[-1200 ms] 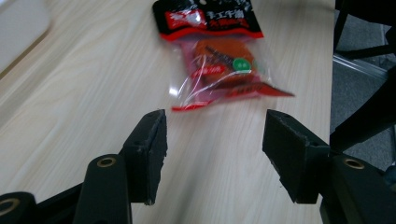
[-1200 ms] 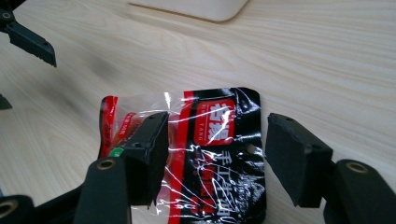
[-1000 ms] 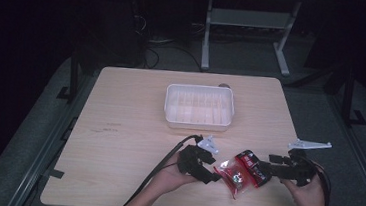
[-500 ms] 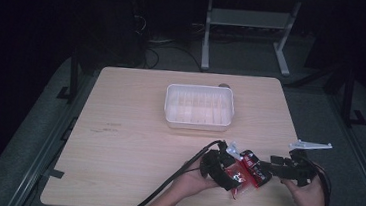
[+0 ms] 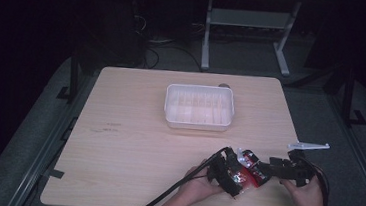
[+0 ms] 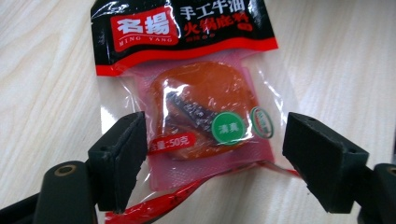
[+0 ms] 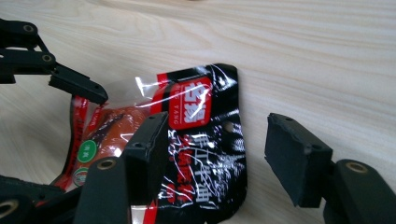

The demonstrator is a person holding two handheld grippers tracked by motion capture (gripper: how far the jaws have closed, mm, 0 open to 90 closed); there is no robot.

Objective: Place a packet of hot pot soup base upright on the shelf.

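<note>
A red and black snack packet (image 5: pixel 248 173) lies on the wooden table (image 5: pixel 132 144) near its front edge. Through its clear window (image 6: pixel 205 107) I see an orange-brown block. My left gripper (image 5: pixel 235 174) is open, one jaw on each side of the packet's clear end (image 6: pixel 215 161), apart from it. My right gripper (image 5: pixel 264 170) is open too. Its left jaw sits over the packet's black printed end (image 7: pixel 205 140) and its right jaw stands over bare wood. The left gripper's fingers (image 7: pixel 77 84) reach in from the opposite side.
A white plastic tray (image 5: pixel 199 107) stands at the middle of the table, beyond the packet. Cables trail from both grippers toward the front edge. Dark floor and a metal stand (image 5: pixel 247 33) lie behind the table.
My left gripper has moved right across the table and now straddles the packet's near end. The right gripper and the packet have hardly moved.
</note>
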